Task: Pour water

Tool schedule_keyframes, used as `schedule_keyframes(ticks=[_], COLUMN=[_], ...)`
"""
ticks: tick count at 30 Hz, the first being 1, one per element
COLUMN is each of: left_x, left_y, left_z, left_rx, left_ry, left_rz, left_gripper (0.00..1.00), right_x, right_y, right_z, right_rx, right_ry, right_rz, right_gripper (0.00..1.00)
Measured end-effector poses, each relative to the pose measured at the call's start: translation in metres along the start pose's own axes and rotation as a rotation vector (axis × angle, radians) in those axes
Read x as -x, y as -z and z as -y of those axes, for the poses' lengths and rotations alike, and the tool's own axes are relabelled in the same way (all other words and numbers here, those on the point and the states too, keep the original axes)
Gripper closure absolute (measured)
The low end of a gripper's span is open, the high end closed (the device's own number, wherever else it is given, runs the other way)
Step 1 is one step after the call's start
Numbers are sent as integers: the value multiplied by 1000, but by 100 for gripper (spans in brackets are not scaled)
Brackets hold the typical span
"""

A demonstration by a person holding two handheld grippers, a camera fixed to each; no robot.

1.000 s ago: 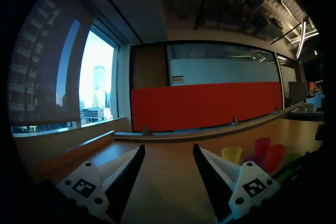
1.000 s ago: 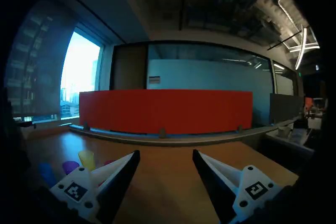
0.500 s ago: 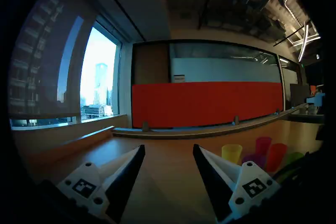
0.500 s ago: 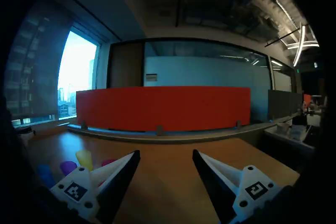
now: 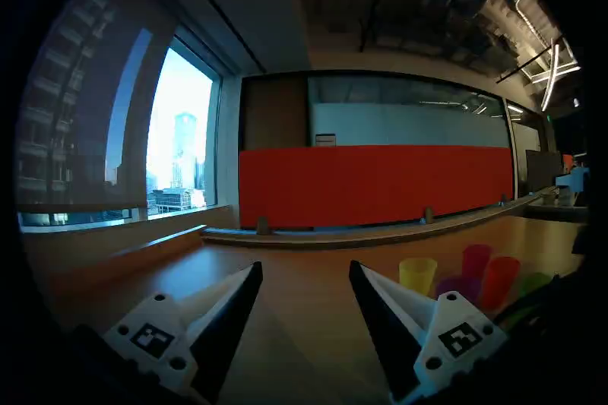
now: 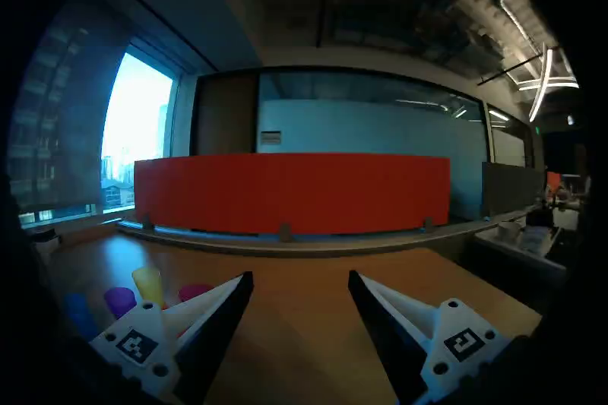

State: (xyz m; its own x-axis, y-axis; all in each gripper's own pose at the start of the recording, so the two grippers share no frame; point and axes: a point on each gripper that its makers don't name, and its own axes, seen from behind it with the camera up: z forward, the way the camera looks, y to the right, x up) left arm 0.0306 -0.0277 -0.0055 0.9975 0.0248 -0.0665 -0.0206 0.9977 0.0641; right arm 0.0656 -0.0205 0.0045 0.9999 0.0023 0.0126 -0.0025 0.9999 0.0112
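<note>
While your left gripper [image 5: 305,264] and right gripper [image 6: 300,273] hang wide, empty | yellow cup [image 5: 418,274], short of far edge of tabletop [image 5: 304,314]: probably light, thin plastic | grasp mid-wall.

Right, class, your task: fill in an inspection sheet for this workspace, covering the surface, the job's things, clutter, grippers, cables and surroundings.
Surface: wooden table, running to a rail at its far edge.
Job's things: coloured cups standing grouped on the table: yellow cup, pink cup, orange cup, purple cup, blue cup.
Clutter: nothing seen.
Grippers: left gripper open, fingers holding nothing; right gripper open, fingers holding nothing.
Cables: nothing seen.
Surroundings: red partition behind the table, bright window, ceiling lights.
</note>
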Motion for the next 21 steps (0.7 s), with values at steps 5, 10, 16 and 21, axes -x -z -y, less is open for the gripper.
schedule_keyframes(ticks=[5,10,16,21], left_x=[3,6,12,15], left_y=[1,2,3,2], left_z=[-7,-13,-16,-17], left_rx=[5,10,12,13], left_ry=[0,0,9,11], left_rz=[2,4,12,17], left_gripper=[16,16,16,16], right_x=[1,0,-3,-4], right_y=[0,1,2,2], right_z=[-3,-6,-7,-8], right_rx=[7,16,18,20], right_ry=[0,1,-3,-3], right_rz=[0,-9,-25,-23], right_gripper=[3,3,3,3])
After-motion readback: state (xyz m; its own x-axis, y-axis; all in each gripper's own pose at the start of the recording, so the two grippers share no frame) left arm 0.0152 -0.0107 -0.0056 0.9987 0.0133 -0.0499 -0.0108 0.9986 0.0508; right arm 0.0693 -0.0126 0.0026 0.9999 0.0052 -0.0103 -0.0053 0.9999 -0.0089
